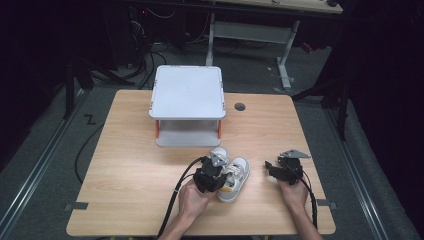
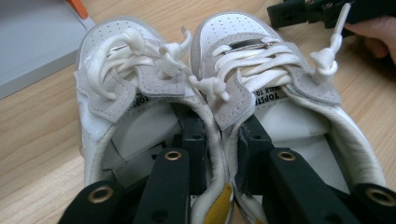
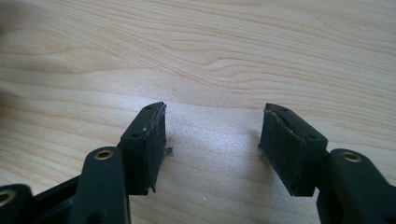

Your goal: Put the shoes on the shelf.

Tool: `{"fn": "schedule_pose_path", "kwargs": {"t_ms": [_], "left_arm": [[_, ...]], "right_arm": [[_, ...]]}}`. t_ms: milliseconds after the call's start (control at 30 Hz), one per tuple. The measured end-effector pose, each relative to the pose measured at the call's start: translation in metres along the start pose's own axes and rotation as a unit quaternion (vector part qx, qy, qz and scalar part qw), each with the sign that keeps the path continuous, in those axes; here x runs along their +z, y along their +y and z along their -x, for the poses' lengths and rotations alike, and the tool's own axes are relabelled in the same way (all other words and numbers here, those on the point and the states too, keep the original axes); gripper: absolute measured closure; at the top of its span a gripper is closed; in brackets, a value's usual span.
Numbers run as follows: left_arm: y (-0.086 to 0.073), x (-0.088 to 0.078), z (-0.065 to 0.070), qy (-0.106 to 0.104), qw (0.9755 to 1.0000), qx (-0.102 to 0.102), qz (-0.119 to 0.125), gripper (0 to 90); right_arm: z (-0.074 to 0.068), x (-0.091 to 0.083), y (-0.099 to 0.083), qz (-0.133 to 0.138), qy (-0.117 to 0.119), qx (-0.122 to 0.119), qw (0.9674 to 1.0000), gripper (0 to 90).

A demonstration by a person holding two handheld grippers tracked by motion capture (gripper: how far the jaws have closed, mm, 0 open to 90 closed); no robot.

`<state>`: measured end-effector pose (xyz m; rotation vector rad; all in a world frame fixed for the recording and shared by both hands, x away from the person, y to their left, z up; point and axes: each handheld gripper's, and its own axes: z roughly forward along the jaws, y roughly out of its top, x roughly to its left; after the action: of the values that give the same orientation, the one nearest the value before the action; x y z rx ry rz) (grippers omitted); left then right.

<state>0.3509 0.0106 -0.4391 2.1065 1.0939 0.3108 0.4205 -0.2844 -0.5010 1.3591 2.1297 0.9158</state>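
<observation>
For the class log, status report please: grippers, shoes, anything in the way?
Left gripper shut on shoes. Right gripper open, empty. Shelf ahead, apart.

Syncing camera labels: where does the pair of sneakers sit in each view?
High view: pair of sneakers at lower centre, under the left tool.
Left gripper view: across the centre, one jaw inside each shoe, pinching the inner walls.
Right gripper view: not in it.
Shared landmark: wooden table.
</observation>
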Motion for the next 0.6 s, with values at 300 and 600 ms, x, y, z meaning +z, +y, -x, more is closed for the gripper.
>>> {"fn": "schedule_pose_path", "kwargs": {"t_ms": [300, 600], "left_arm": [[-0.001, -0.014, -0.004, -0.003, 0.9999, 0.0, 0.013, 76.2], [-0.003, -0.029, -0.014, -0.007, 0.9997, -0.003, 0.023, 76.0]], "right_arm": [[0.0, 0.0, 0.0, 0.0, 0.0, -0.001, 1.0, 40.2], [0.0, 0.0, 0.0, 0.0, 0.0, 0.0, 1.0, 40.0]]}}
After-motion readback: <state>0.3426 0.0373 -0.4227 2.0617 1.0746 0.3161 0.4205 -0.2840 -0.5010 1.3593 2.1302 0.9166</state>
